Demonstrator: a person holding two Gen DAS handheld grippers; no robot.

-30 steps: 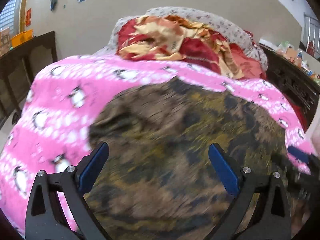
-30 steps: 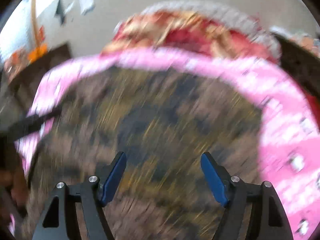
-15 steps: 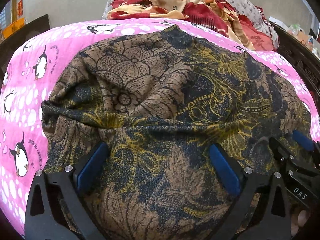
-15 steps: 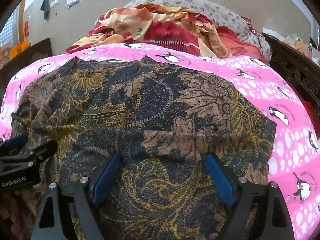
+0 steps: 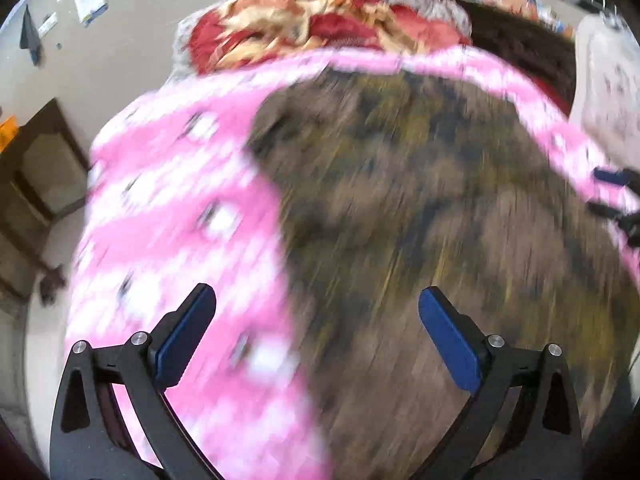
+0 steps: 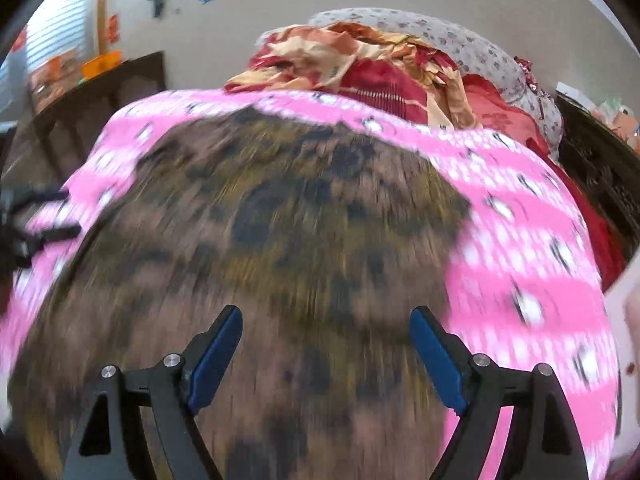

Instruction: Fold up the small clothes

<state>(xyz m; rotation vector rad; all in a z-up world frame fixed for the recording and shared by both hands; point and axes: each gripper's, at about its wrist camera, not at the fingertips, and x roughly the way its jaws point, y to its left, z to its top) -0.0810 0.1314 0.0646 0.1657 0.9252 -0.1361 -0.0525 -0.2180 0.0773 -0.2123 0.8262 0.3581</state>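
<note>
A brown, black and gold patterned garment [image 5: 432, 232] lies spread on a pink penguin-print blanket [image 5: 168, 216]; both views are motion-blurred. My left gripper [image 5: 316, 336] is open and empty above the garment's left edge. My right gripper [image 6: 326, 354] is open and empty above the garment [image 6: 288, 240], nearer its right side. The right gripper also shows at the right edge of the left wrist view [image 5: 616, 200], and the left gripper at the left edge of the right wrist view [image 6: 28, 220].
A heap of red and cream bedding [image 6: 360, 64] and a grey flowered pillow [image 6: 460, 40] lie at the far end of the bed. Dark wooden furniture [image 5: 36, 168] stands to the left, and a dark bed frame [image 6: 600, 160] to the right.
Both grippers have lifted up and back from close over the garment, so more pink blanket shows around it. The left view has swung left. Both stay open.
</note>
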